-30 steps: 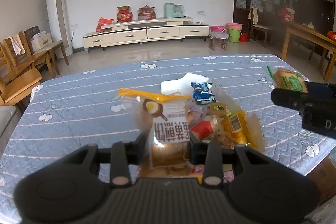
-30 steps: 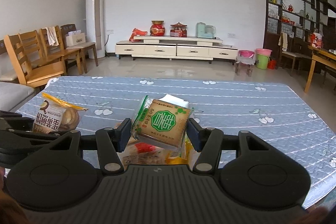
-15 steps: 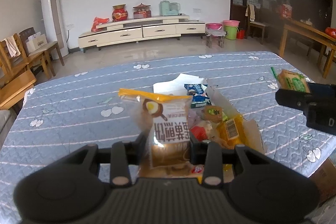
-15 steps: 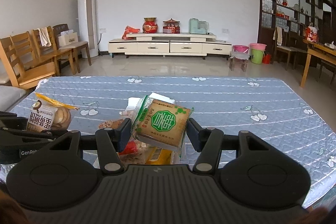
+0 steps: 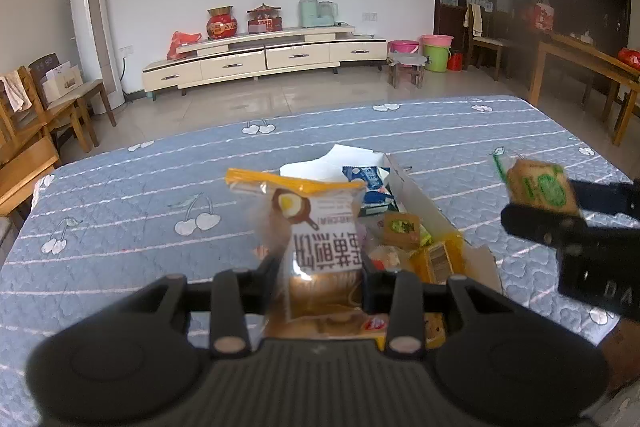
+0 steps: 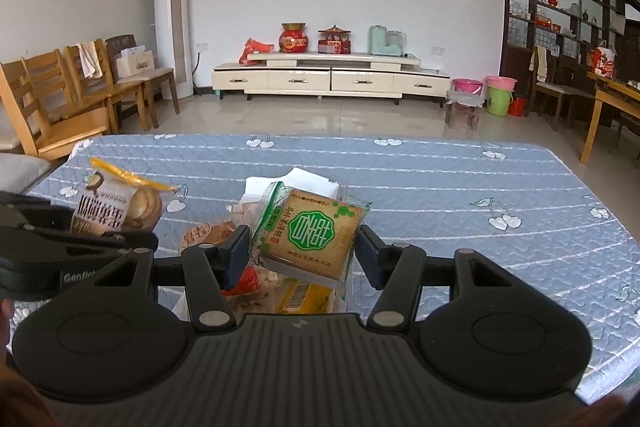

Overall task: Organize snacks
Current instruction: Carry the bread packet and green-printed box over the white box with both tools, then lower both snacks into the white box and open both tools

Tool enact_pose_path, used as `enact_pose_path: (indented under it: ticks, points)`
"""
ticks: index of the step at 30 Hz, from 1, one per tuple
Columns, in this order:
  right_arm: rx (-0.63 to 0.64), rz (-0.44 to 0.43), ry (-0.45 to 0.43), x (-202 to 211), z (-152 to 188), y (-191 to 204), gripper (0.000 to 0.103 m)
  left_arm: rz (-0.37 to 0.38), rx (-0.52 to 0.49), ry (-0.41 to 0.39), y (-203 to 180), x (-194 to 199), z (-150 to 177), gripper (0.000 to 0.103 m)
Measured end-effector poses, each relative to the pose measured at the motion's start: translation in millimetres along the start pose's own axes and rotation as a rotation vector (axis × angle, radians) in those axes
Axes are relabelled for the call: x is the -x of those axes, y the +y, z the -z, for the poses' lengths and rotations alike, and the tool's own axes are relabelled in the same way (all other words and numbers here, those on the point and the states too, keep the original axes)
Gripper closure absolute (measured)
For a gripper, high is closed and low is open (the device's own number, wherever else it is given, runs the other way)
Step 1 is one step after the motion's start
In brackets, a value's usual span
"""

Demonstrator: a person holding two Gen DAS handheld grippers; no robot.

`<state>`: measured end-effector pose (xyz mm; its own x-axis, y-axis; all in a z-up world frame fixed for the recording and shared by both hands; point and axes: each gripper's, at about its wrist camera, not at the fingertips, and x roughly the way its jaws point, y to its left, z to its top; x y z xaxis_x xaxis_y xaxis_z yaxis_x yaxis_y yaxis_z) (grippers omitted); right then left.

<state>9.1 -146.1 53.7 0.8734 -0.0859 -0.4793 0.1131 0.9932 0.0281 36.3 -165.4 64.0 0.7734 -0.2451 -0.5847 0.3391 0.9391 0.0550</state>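
**Snacks in both grips, drifting over the open box**

Snacks are what you carry in each hand right now. Your left hand-held gripper (image 5: 320, 267) is clamped on the clear yellow-topped cake packet (image 5: 316, 227), which stands upright between the pads. Your right hand-held gripper (image 6: 300, 255) is clamped on the green-labelled biscuit pack (image 6: 310, 231), tilted, label facing the camera.

Compared with a second ago, neither grip has altered: the jaws stand as they did and both packets sit the same way between them. What has shifted is the background. In both wrist views the blue quilted desk (image 5: 120, 211) and the room behind have slid, so you have carried both hands a little way across, hardly lower. From the left view, the biscuit pack off to that gripper's right now shows larger and blurred with motion.

Just below and ahead of both grippers lies the open cardboard box (image 5: 424, 199), with other wrapped snacks heaped inside.

For the task this reads as mid-transport: two items are lifted and neither is set down yet. Where each belongs cannot be told from these views.
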Motion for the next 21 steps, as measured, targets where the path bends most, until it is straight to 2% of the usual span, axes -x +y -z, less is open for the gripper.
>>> enact_pose_path:
  ticks: [19,21]
  points:
    - [0.005,-0.045,0.070,-25,1,4,0.032,0.006,0.019,0.001,9,-41,-35,0.066]
    - [0.007,-0.061,0.074,-31,0,5,0.028,0.008,0.017,0.001,9,-46,-40,0.066]
